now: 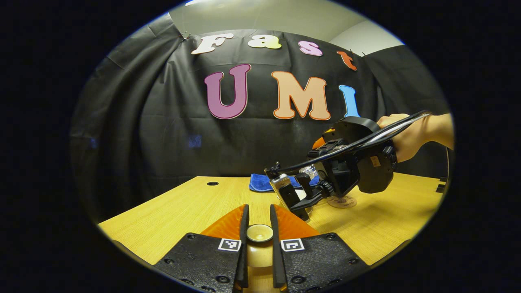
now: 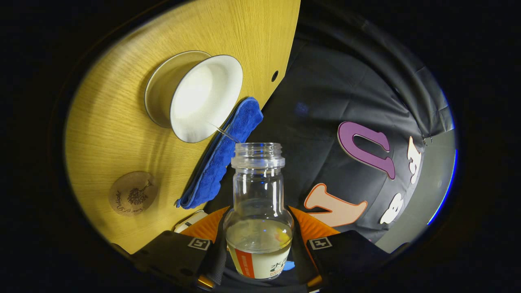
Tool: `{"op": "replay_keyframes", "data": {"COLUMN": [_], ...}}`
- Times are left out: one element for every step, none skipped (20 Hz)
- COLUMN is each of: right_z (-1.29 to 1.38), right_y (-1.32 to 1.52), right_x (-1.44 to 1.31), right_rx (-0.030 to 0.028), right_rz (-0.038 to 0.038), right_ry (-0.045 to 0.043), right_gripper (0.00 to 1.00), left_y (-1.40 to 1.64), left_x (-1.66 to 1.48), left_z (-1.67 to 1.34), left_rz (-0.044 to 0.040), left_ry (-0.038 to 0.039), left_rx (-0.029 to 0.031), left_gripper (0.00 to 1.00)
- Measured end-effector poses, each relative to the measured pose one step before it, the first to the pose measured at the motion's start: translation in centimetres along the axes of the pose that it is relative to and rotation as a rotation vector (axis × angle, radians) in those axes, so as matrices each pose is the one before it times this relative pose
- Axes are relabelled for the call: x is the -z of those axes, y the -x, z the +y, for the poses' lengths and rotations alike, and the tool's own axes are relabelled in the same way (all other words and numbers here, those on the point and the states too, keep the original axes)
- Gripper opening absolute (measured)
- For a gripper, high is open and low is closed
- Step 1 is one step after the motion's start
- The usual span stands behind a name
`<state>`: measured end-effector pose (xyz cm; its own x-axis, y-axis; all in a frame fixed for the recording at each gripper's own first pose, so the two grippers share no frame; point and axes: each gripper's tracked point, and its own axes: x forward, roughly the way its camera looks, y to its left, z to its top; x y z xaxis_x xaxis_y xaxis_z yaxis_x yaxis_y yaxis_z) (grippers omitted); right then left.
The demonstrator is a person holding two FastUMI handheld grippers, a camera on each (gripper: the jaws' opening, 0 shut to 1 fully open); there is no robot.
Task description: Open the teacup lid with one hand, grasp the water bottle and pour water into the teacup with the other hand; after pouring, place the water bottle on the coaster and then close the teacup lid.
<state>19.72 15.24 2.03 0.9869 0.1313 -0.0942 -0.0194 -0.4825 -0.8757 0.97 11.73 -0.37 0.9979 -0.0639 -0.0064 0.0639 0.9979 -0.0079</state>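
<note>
While tilted, water bottle (uncapped) between right claw fingers.

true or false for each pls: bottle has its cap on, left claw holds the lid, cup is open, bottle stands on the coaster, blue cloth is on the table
1. The water bottle has its cap on. False: its mouth is open.
2. The left claw is shut on the teacup lid. True.
3. The teacup is uncovered. True.
4. The bottle stands on the coaster. False: the right claw holds it tilted, and the coaster is bare.
5. A blue cloth lies on the table. True.
</note>
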Motion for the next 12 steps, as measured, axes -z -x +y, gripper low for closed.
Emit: {"op": "replay_keyframes", "data": {"right_z": [0.013, -0.076, -0.076, -0.04, 0.049, -0.087, -0.025, -0.088, 0.04, 0.083, 0.22, 0.242], "right_y": [0.002, 0.011, 0.006, 0.026, -0.035, 0.018, -0.031, 0.01, -0.003, -0.045, -0.181, -0.599], "right_x": [-0.024, -0.035, -0.075, -0.056, 0.006, -0.068, -0.111, -0.059, -0.027, -0.241, -0.271, -0.15], "right_rx": [-0.00026, -0.00088, 0.00096, 0.00021, -0.00058, -0.00018, 0.0016, 0.00047, -0.00098, -0.00595, -0.01176, -0.01775], "right_rz": [-0.00046, -0.0009, -0.00128, -0.00099, -0.00106, -0.00172, -0.00195, -0.00252, -0.00105, -0.00239, -0.00267, -0.00081], "right_ry": [0.00063, 0.0009, 0.00094, 0.00098, -0.00018, -0.0002, 0.00098, 0.00097, -0.00468, -0.01061, -0.02021, -0.02722], "right_gripper": [0.73, 0.73, 0.73, 0.73, 0.73, 0.73, 0.73, 0.73, 0.73, 0.73, 0.73, 0.72], "left_y": [-0.011, 0.002, 0.011, -0.009, -0.006, -0.014, 0.005, -0.032, 0.02, -0.014, 0.033, 0.001], "left_x": [0.11, -0.026, -0.062, -0.023, 0.05, 0.017, 0.02, -0.003, 0.045, -0.032, -0.021, -0.039], "left_z": [-0.015, 0.01, 0.001, 0.009, 0.027, -0.022, 0.01, -0.032, 0.04, -0.01, -0.008, 0.005], "left_rz": [0.00058, 0.00012, -0.0007, 0.00081, -0.00042, -0.00018, 0.00049, -0.00044, 0.00026, 0.00012, -0.00042, 0.00005], "left_ry": [-0.00008, -0.00002, 0.00004, 0.00001, 0.00001, 0.00002, 0.00011, -0.00002, 0.00009, -0.00037, -0.00009, -0.00013], "left_rx": [0.00005, 0.00011, 0.00005, -0.00003, 0.00001, 0.00011, -0.00001, 0.00009, 0.00012, -0.00006, -0.00004, -0.00005], "left_gripper": [0.2, 0.21, 0.21, 0.21, 0.21, 0.21, 0.21, 0.21, 0.21, 0.21, 0.21, 0.21]}}
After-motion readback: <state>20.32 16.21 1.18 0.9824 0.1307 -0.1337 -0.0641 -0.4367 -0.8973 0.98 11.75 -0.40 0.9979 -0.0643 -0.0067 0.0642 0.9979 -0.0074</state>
